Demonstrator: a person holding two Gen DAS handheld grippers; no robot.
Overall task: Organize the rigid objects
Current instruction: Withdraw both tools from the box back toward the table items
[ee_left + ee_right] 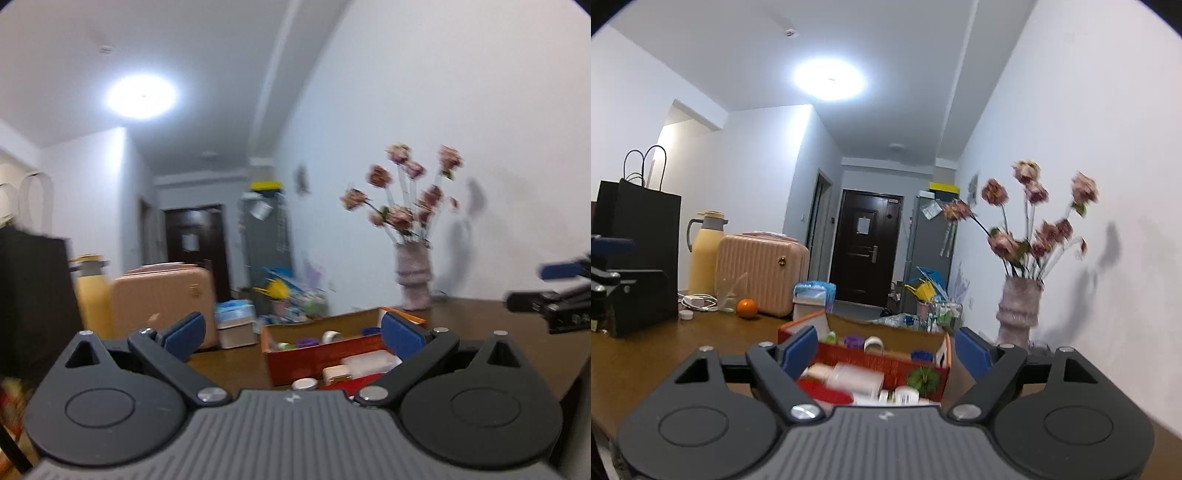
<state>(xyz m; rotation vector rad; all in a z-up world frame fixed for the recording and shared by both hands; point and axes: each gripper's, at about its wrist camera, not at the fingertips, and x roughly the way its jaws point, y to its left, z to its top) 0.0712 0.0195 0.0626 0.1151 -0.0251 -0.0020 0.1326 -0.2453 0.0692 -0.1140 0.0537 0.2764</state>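
Left wrist view
Room: white walls and ceiling, a bright ceiling lamp (142, 96), a dark door (195, 243) at the far end of a hallway – everything blurred.
Surface: brown wood (229, 365), running across the lower half of the view.
Red box (314, 354): stood open-topped on the surface just ahead, holding small items – a roll of tape (331, 336), a purple piece (307, 342), pale rectangular containers (369, 362); finer detail was too blurred to tell.
Left tool (291, 334): jaws stood wide apart, nothing between the blue pads, which touched nothing.
Vase of pink flowers (414, 280): upright near the wall, beyond the box to its right.
Pink suitcase (162, 299): on the surface at the left, a yellow flask (90, 291) beside it.
Right tool (554, 288): seen at the right edge only in part.

Right wrist view
Room: the same hallway and lamp, sharper here.
Red box (886, 365): right in front of the tool, with white bottles (857, 376) in the near part and tape (873, 344) farther back.
Right tool (886, 352): jaws parted, empty, pads clear of the box.
Orange (746, 308): on the surface just in front of the suitcase (761, 273).
Black paper bag (639, 254): upright at the left, the flask (703, 254) between it and the suitcase.
Vase (1017, 310): at the right, by the wall.
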